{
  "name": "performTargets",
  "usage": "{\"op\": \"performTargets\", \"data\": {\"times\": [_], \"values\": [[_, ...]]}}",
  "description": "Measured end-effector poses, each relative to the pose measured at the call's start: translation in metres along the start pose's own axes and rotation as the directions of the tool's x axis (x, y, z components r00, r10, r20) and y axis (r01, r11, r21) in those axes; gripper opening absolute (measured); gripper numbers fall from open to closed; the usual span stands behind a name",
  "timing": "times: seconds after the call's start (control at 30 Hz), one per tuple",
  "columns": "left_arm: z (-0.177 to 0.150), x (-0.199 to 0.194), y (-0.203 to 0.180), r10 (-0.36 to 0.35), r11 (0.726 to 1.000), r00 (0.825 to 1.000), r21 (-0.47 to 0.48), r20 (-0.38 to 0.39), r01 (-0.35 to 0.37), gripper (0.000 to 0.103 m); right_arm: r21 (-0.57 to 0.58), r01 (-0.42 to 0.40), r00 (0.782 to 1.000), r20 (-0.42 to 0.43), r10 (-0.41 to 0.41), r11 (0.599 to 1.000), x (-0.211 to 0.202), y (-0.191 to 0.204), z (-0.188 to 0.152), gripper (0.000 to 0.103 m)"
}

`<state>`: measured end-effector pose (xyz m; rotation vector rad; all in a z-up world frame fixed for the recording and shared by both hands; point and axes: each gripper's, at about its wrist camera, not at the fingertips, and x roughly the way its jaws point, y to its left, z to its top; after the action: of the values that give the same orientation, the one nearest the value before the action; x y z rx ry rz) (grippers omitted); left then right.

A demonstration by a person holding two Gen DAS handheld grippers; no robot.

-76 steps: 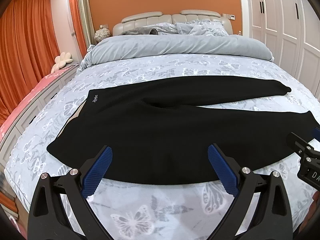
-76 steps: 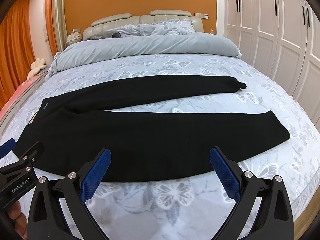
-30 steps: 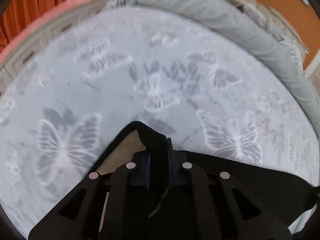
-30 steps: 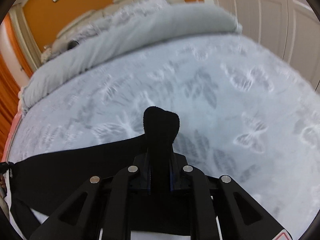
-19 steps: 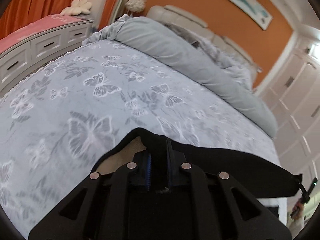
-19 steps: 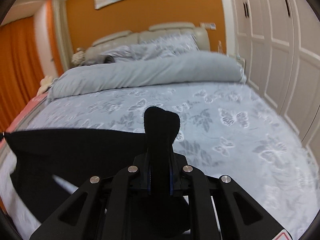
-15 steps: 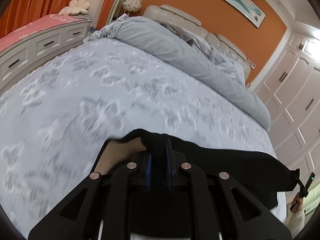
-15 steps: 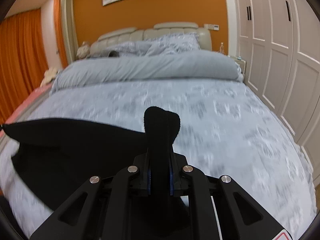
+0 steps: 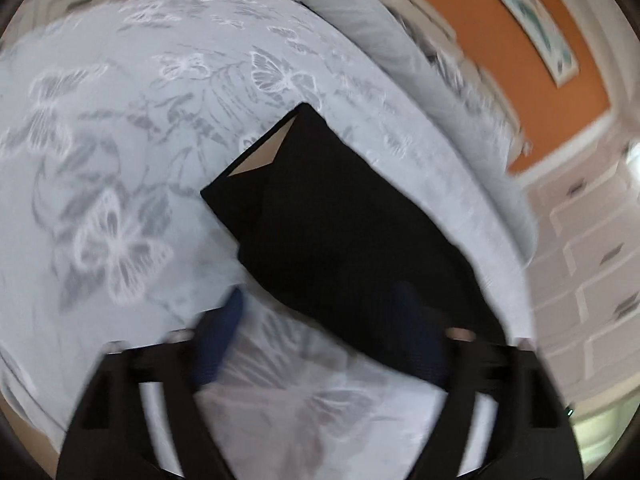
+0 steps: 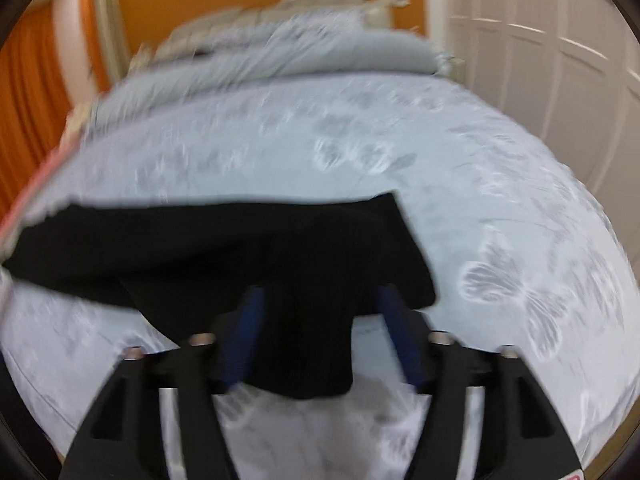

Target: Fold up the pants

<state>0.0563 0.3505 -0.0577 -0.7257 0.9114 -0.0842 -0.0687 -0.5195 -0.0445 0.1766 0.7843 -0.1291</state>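
The black pants [image 9: 340,232] lie on the butterfly-patterned bed cover [image 9: 100,92], the waistband corner turned back to show tan lining. My left gripper [image 9: 320,332] hovers at their near edge with its jaws opening; the right blue finger [image 9: 416,336] stands in front of the cloth and the pads do not press on it. In the right wrist view the pants [image 10: 200,248] stretch off to the left. A hanging fold of the leg end sits between the spreading blue fingers [image 10: 244,336] of my right gripper [image 10: 320,336], loose and unclamped. Both views are motion-blurred.
A rolled grey duvet [image 10: 320,48] lies across the head of the bed below the orange wall. White wardrobe doors [image 10: 540,60] line the right side. Orange curtains [image 10: 24,92] hang at the left. Bare bed cover [image 10: 440,160] surrounds the pants.
Half a second ago both grippers were shut on lifted black cloth. Now both pairs of jaws have spread and the pants lie on the bed; both views have swung and blurred.
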Motion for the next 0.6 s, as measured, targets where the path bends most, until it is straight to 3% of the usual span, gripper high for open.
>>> {"op": "performTargets", "data": {"times": [0.13,0.2,0.27,0.33,0.37,0.4,0.43,0.5,0.53,0.6], "values": [[-0.001,0.017,-0.001,-0.049,0.995,0.997,-0.085,-0.064,0.043,0.086,0.146,-0.062,0.994,0.098,0.048,0.987,-0.041,-0.009,-0.006,0.072],[-0.001,0.030,-0.003,-0.091,0.988,0.993,-0.134,-0.080,0.079,0.081,0.185,-0.115,0.988,0.125,0.093,0.976,-0.054,-0.004,-0.010,0.072],[0.006,0.038,-0.008,-0.117,0.982,0.991,-0.154,-0.059,0.107,0.032,0.188,-0.149,0.984,0.125,0.127,0.971,-0.060,0.010,-0.014,0.072],[0.014,0.029,-0.018,-0.131,0.987,0.991,-0.099,-0.002,0.130,0.000,0.186,-0.178,0.981,0.113,0.159,0.966,-0.063,0.020,-0.017,0.072],[0.018,0.020,-0.024,-0.120,0.992,0.992,-0.043,0.050,0.122,0.000,0.186,-0.199,0.977,0.111,0.180,0.962,-0.064,0.024,-0.019,0.072],[0.022,0.015,-0.026,-0.066,0.998,0.993,-0.003,0.095,0.066,0.000,0.196,-0.219,0.974,0.109,0.201,0.956,-0.063,0.029,-0.021,0.072],[0.025,0.021,-0.022,0.006,1.000,0.996,-0.002,0.087,-0.005,0.001,0.215,-0.237,0.971,0.096,0.221,0.947,-0.058,0.033,-0.022,0.072],[0.024,0.041,-0.003,0.109,0.991,0.994,-0.079,-0.021,-0.111,0.000,0.256,-0.256,0.967,0.063,0.249,0.932,-0.047,0.037,-0.021,0.072],[0.019,0.043,0.008,0.106,0.984,0.993,-0.141,-0.048,-0.112,0.000,0.282,-0.258,0.966,0.045,0.255,0.924,-0.039,0.040,-0.020,0.072],[0.012,0.029,0.004,0.118,0.982,0.993,-0.148,0.007,-0.116,0.000,0.328,-0.278,0.957,0.017,0.288,0.903,-0.026,0.045,-0.014,0.072]]}}
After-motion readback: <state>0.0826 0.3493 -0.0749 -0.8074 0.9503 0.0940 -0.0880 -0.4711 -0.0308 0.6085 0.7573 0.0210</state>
